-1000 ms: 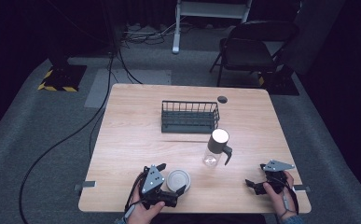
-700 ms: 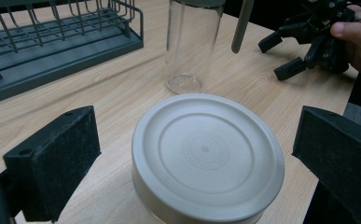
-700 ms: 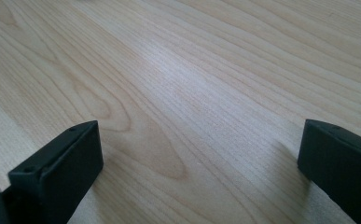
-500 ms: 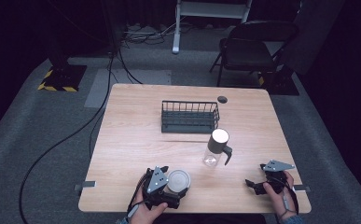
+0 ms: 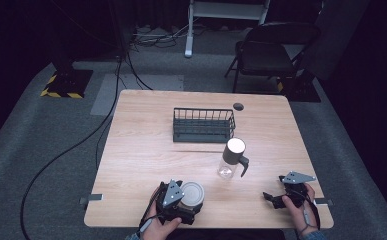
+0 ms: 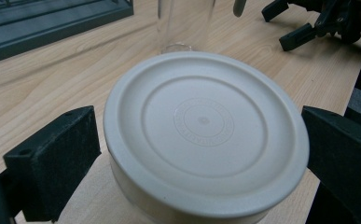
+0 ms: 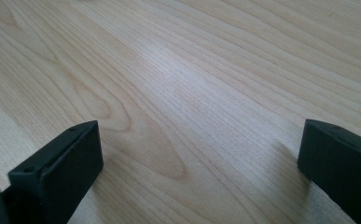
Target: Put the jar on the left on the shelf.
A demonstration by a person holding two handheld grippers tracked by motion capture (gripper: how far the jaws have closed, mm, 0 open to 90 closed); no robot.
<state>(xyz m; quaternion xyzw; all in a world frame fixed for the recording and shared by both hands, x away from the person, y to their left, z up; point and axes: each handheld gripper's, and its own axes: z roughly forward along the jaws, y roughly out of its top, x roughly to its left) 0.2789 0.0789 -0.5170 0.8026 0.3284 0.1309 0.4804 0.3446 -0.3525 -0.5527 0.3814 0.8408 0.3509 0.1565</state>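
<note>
Straddling a white-lidded tub [image 6: 206,135], the left gripper [image 5: 181,202] sits at the near edge of the table [image 5: 141,150], left of centre. In the left gripper view the two black jaws stand on either side of the tub, the left jaw close to its wall and the right jaw at the rim; whether they actually press on it cannot be told, so the grip is best read as closing or just made. The round lid [image 5: 192,193] faces up, which suggests the tub stands upright on the wood. A clear bottle with a dark pouring cap [image 5: 232,158] stands just beyond and to the right of the tub, and a dark wire rack [image 5: 203,125] sits farther off, near the middle of the table. The right gripper [image 5: 273,199] rests low at the near right, well apart from the tub, its jaws wide apart over bare wood and holding nothing. Its idle position probably leaves the lifting to the left hand.
</note>
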